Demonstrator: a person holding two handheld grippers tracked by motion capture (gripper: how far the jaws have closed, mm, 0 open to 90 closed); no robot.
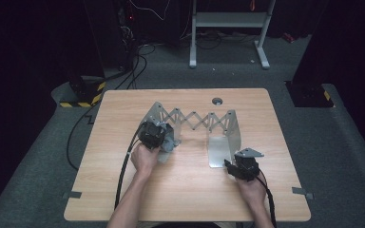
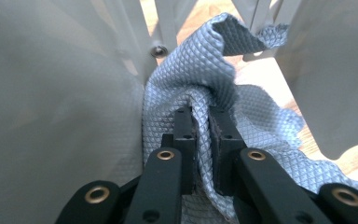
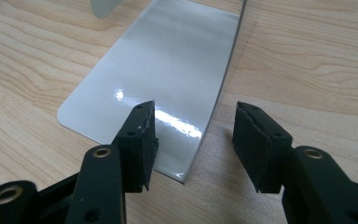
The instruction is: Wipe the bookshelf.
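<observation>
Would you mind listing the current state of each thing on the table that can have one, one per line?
Left gripper: jaws shut on the cloth.
Right gripper: jaws open, straddling the edge of the rack's right base plate, holding nothing.
Grey diamond-textured cloth: crumpled, pinched, lying against the rack's left end plate.
Grey metal expanding rack with scissor lattice: stretched out, upright on the table.
Wooden table: bearing the rack.

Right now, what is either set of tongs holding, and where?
Left tongs pinch a fold of the grey cloth. Right tongs are open, holding nothing.
</observation>
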